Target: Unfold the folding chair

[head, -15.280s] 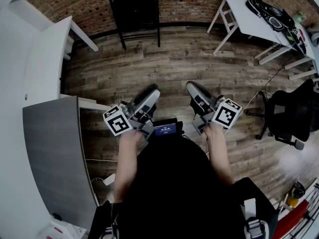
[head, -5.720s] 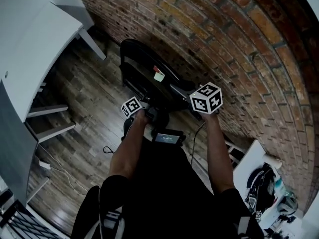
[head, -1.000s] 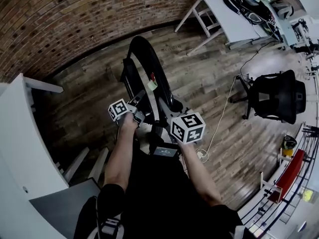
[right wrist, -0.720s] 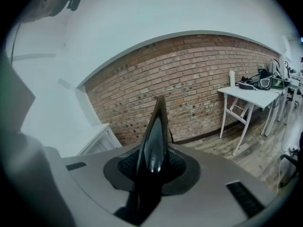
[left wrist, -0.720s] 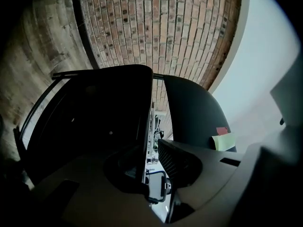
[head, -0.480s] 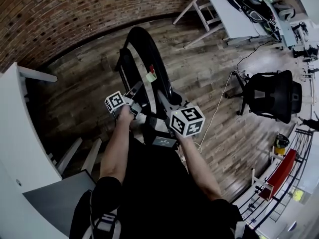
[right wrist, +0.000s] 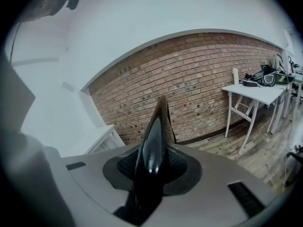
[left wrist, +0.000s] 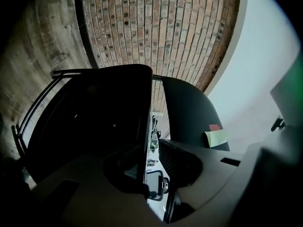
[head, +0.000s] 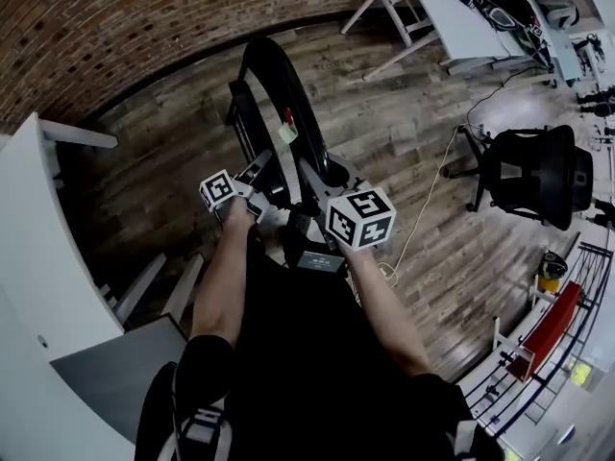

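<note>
The black folding chair stands on edge just in front of me, with a yellow note stuck to its backrest. My left gripper is shut on the thin edge of the seat panel. In the left gripper view, the left gripper has the backrest and its note showing beyond it. My right gripper is shut on the glossy black frame tube. In the right gripper view, the right gripper has just been opening slightly, with the tube still between its pads.
A brick wall runs behind the chair. A white table with gear stands at the upper right and a black office chair at the right. A white desk is on the left. A cable lies on the wooden floor.
Over the last second both grippers and the chair have stayed nearly in place. Much earlier the chair stood against the brick wall and both grippers were free.
</note>
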The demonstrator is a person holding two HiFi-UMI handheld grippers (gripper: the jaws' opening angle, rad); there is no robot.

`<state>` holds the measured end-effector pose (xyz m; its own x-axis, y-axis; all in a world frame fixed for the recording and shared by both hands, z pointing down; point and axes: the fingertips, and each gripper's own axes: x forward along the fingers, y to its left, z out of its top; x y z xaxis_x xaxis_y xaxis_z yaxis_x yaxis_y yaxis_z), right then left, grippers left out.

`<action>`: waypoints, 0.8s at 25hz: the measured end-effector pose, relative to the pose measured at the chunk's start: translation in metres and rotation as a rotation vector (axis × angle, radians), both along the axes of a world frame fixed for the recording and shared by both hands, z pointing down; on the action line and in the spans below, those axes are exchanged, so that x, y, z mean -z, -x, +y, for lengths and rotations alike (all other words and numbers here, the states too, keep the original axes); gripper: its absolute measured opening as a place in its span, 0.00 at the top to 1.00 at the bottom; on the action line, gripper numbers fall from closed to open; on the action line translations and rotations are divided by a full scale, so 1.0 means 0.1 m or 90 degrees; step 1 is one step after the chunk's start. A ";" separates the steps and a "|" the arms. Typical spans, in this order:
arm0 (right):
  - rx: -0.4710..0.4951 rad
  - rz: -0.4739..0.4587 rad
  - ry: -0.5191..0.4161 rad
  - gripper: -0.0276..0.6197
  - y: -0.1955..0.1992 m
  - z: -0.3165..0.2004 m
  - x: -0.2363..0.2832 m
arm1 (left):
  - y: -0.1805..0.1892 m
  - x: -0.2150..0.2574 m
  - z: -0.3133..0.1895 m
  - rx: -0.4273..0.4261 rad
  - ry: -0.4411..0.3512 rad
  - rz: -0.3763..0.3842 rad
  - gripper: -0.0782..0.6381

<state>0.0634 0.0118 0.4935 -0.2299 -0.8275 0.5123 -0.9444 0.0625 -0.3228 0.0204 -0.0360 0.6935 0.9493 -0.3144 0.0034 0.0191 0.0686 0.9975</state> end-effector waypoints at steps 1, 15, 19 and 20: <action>-0.002 -0.006 -0.001 0.82 -0.04 0.00 -0.01 | 0.03 0.00 0.00 0.005 0.008 0.007 0.76; -0.015 -0.071 -0.013 0.83 -0.57 0.08 -0.14 | 0.40 -0.09 -0.01 -0.009 -0.030 -0.057 0.78; -0.022 -0.102 -0.015 0.83 -0.86 0.10 -0.26 | 0.55 -0.22 -0.03 -0.003 -0.074 -0.178 0.75; -0.023 -0.110 -0.016 0.83 -0.92 0.10 -0.28 | 0.58 -0.24 -0.03 -0.009 -0.090 -0.211 0.73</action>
